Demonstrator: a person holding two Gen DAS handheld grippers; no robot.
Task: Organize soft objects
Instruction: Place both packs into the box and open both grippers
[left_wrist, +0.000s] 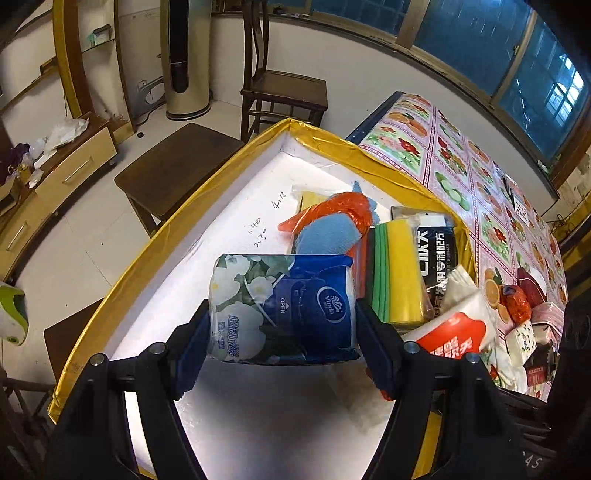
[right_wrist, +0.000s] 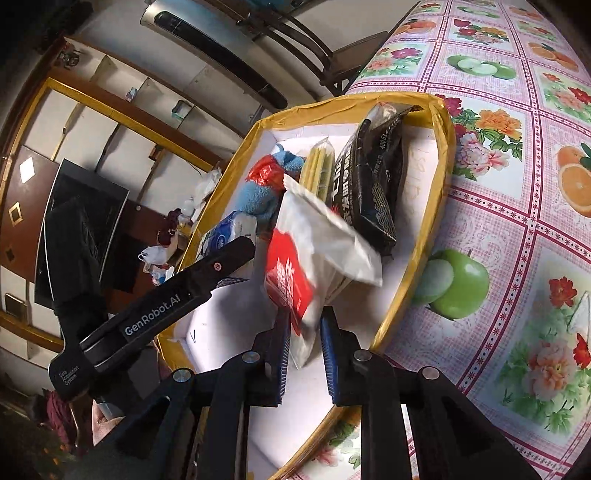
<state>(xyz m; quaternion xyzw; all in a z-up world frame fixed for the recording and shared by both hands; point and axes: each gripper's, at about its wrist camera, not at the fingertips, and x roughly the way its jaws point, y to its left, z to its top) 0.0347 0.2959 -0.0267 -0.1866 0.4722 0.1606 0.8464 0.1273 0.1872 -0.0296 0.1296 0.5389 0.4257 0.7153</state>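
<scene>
I am clamping the glossy blue tissue pack (left_wrist: 282, 308) in the left gripper (left_wrist: 282, 332); the right gripper (right_wrist: 304, 354) is pinching a crinkly red-white pack (right_wrist: 295, 280) over the yellow-rimmed box (right_wrist: 441, 155).

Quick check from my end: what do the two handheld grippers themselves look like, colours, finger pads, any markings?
Both are matte black plastic with silver pivot bolts. The left gripper has two black fingers faced with blue pads. The right gripper has the same build, its blue pads ribbed. In the right wrist view the left gripper's body bears white "GenRobot.AI" lettering and a small red dot.
</scene>
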